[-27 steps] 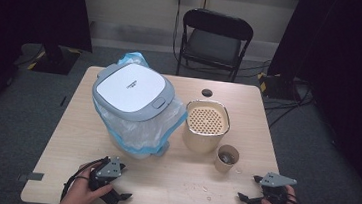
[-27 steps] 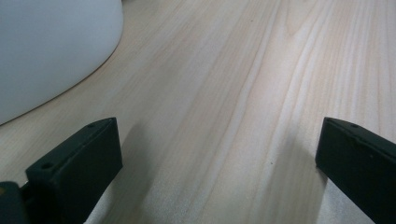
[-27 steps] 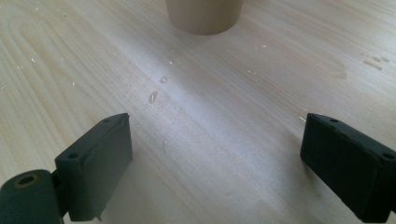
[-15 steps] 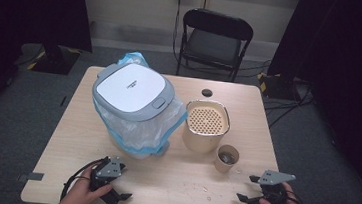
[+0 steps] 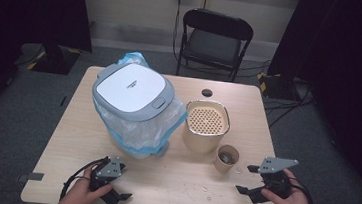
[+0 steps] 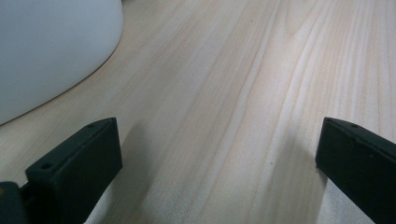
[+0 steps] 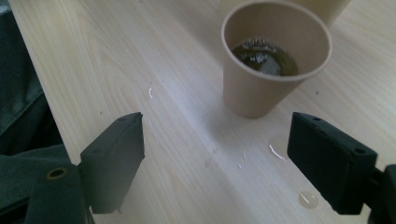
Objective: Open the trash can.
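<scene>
A brown paper cup (image 5: 226, 158) holding dark liquid stands right of the table's centre. In the right gripper view the cup (image 7: 261, 93) is just ahead, slightly right of the line between the jaws. My right gripper (image 5: 245, 179) is open near the front right edge, a short way right of the cup, with nothing between its jaws (image 7: 215, 158). My left gripper (image 5: 123, 182) lies open at the front left, low over bare wood (image 6: 219, 154). The white base of the bin (image 6: 46, 51) curves at its upper left.
A bin with a white and grey lid (image 5: 132, 95) and a blue bag liner stands left of centre. Beside it sits a beige perforated container (image 5: 206, 124). A small dark disc (image 5: 206, 92) lies behind. Water drops (image 7: 306, 198) dot the wood. A black chair (image 5: 215, 40) stands beyond the table.
My right gripper has shifted slightly toward the cup. The left gripper has stayed where it was.
</scene>
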